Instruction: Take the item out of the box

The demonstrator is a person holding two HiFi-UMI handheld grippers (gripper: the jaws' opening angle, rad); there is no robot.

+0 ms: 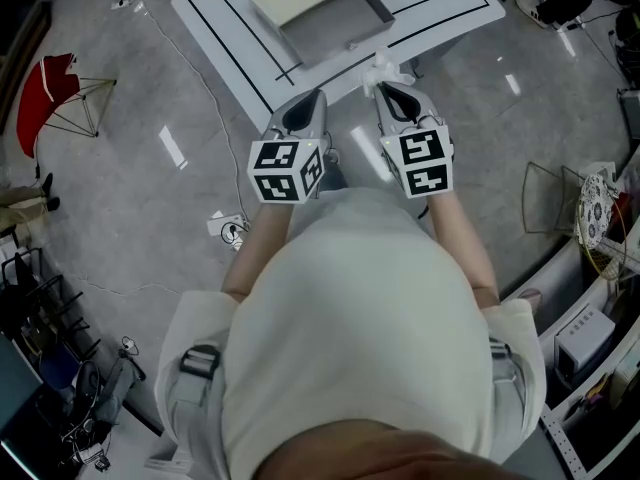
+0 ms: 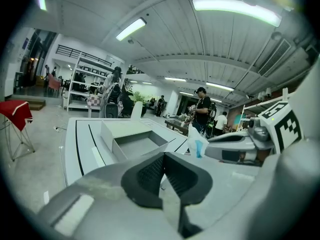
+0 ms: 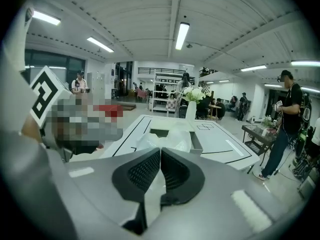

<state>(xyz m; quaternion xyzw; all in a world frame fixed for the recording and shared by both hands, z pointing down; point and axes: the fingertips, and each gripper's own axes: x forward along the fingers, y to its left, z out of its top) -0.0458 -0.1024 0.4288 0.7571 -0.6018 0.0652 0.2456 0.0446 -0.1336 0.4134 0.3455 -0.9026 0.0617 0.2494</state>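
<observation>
Grasping the item, a crumpled translucent white plastic bag, the right tongs are clenched on it at their tips. The item is outside the box, over the near edge of the table. In the left gripper view the item stands with its longer dimension upright, rising above the tip of the right tongs, with a blue patch on its lower part. In the right gripper view the item bulges just beyond the pressed-together pads of the right tongs, and the box lies behind it on the table.

The box is open, its grey interior bare, with one flap laid outward on the far side.

The left tongs are clenched with nothing between the pads, as the left gripper view shows. They point at the near edge of the table, toward the box.

Both tongs are held side by side, near each other, pointing away from the body. The marker cubes face upward. Both forearms are bent and drawn in beside the torso.
</observation>
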